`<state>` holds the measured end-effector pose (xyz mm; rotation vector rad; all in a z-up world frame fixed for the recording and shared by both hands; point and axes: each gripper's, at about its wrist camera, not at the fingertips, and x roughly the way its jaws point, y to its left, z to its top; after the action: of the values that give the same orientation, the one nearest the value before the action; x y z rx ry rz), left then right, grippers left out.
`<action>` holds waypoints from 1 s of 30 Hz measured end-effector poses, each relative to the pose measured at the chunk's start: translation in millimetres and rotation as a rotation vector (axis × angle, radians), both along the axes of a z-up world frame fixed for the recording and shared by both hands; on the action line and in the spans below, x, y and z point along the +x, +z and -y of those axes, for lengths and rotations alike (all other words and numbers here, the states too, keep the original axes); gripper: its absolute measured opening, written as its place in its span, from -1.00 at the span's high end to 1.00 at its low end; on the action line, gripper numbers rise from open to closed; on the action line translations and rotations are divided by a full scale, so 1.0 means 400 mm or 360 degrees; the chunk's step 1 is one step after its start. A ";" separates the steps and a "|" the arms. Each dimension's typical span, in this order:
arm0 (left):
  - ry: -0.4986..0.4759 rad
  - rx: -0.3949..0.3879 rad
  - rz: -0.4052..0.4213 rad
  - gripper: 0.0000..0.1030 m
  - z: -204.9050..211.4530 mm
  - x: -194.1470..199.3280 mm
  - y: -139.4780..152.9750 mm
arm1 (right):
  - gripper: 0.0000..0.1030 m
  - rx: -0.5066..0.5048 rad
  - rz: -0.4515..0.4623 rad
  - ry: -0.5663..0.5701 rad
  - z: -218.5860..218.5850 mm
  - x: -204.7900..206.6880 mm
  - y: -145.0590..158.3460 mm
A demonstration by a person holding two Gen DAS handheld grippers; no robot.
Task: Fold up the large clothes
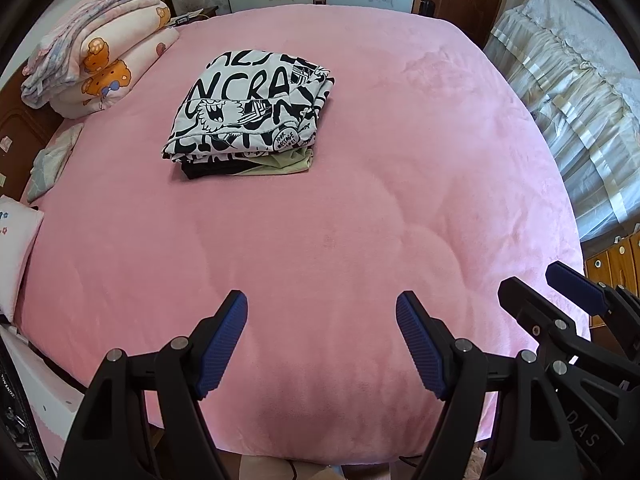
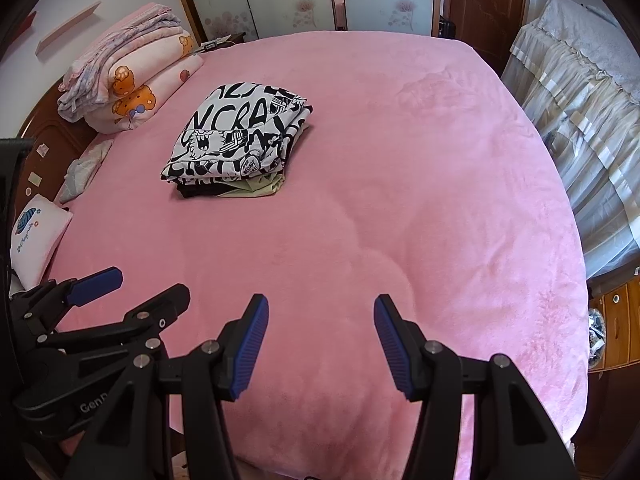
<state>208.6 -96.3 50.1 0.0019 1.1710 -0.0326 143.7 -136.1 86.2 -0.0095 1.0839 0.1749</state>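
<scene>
A: Jaw status?

B: My left gripper (image 1: 322, 312) is spread wide, holding nothing. Same for my right gripper (image 2: 321, 316). Both hover over the near edge of the pink bed cover (image 1: 360, 200).

A: Clothes?

B: Folded black-and-white printed garment (image 1: 250, 110) sits on top of a small stack, far-left part of the bed, well apart from both grippers. Folded quilts (image 1: 100, 48) beyond it at the left corner.
</scene>
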 end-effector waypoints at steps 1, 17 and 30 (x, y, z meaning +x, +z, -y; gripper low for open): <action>0.0001 0.0000 0.0000 -0.46 0.001 0.000 0.001 | -0.07 -0.0001 -0.0001 0.0001 0.001 0.001 -0.001; 0.0023 -0.0002 0.0004 -0.46 -0.018 0.014 -0.007 | -0.07 -0.0009 -0.0010 0.0022 -0.008 0.013 -0.010; 0.0033 0.0003 -0.0007 -0.46 -0.025 0.015 -0.010 | -0.07 -0.0013 -0.0030 0.0039 -0.013 0.023 -0.014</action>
<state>214.6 -86.4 46.0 -0.0085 1.1753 -0.0134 152.8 -131.0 80.6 -0.0283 1.1033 0.1930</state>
